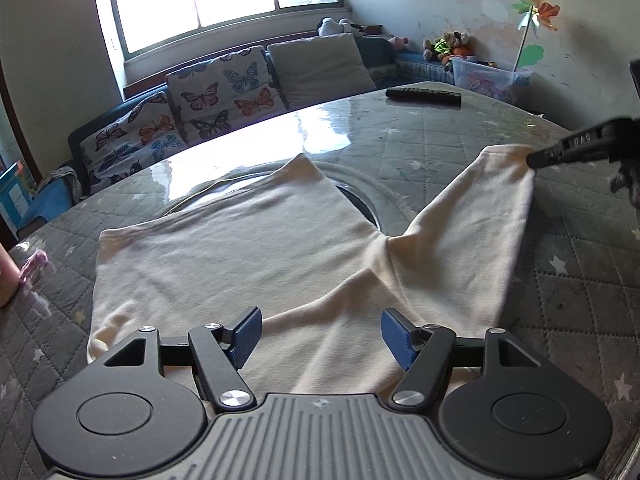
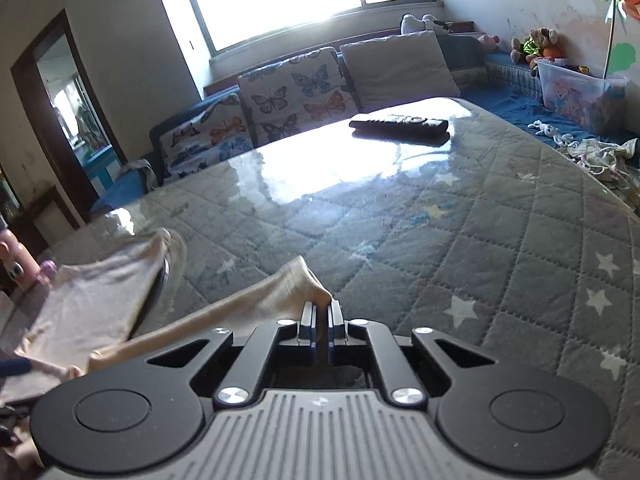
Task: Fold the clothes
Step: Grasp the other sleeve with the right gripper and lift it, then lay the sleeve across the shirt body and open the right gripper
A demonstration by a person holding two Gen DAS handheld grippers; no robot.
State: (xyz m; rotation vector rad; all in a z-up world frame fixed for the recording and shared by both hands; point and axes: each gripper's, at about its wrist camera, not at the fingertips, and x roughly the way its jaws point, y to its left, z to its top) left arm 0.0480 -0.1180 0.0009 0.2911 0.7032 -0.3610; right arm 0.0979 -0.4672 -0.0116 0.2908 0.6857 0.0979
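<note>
A cream long-sleeved shirt (image 1: 240, 248) lies spread flat on the quilted grey table (image 1: 560, 280). Its right sleeve (image 1: 472, 232) stretches out toward the far right. My left gripper (image 1: 322, 334) hovers open over the near part of the shirt, blue pads (image 1: 248, 334) wide apart with only flat cloth below them. My right gripper (image 2: 322, 312) is shut on the sleeve's cuff (image 2: 308, 284); its dark fingers (image 1: 568, 148) also show at the sleeve's end in the left wrist view. The shirt body (image 2: 92, 296) lies at the left in the right wrist view.
A black remote control (image 1: 424, 96) lies at the table's far side. A round glass turntable (image 1: 360, 196) sits partly under the shirt. A sofa with butterfly cushions (image 1: 208, 96) runs behind the table. A person's hand (image 2: 12, 264) shows at the left edge.
</note>
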